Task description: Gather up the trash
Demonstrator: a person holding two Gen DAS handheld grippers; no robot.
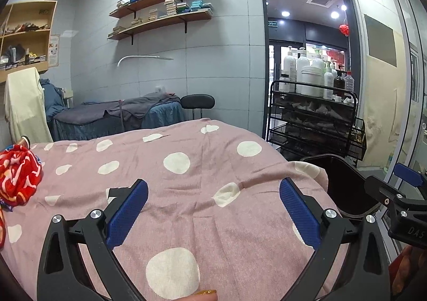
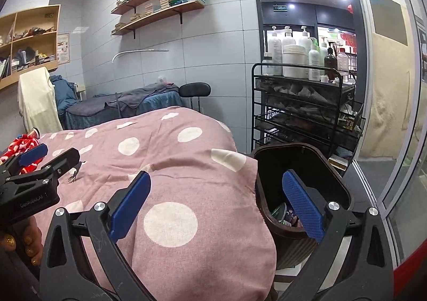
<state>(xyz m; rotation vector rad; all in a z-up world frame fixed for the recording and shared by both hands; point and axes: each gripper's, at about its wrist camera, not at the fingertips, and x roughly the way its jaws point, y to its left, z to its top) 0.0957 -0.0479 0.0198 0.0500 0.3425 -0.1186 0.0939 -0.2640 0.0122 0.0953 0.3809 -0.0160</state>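
A dark brown trash bin (image 2: pixel 344 186) stands beside the right edge of a bed with a pink polka-dot cover (image 2: pixel 170 167); some wrappers (image 2: pixel 287 215) lie inside it. The bin also shows in the left wrist view (image 1: pixel 347 183). My right gripper (image 2: pixel 216 204) is open and empty, above the bed edge and the bin. My left gripper (image 1: pixel 213 211) is open and empty over the pink cover (image 1: pixel 186 167). Each gripper shows at the edge of the other's view: the left one (image 2: pixel 34 164) and the right one (image 1: pixel 400 188).
A red patterned cloth (image 1: pixel 18 175) lies on the bed's left side. A black wire cart (image 2: pixel 301 111) with bottles stands behind the bin. A second bed (image 1: pixel 117 114), a black stool (image 1: pixel 197 102), wall shelves (image 1: pixel 162 15) and a glass partition (image 2: pixel 395 87) surround the area.
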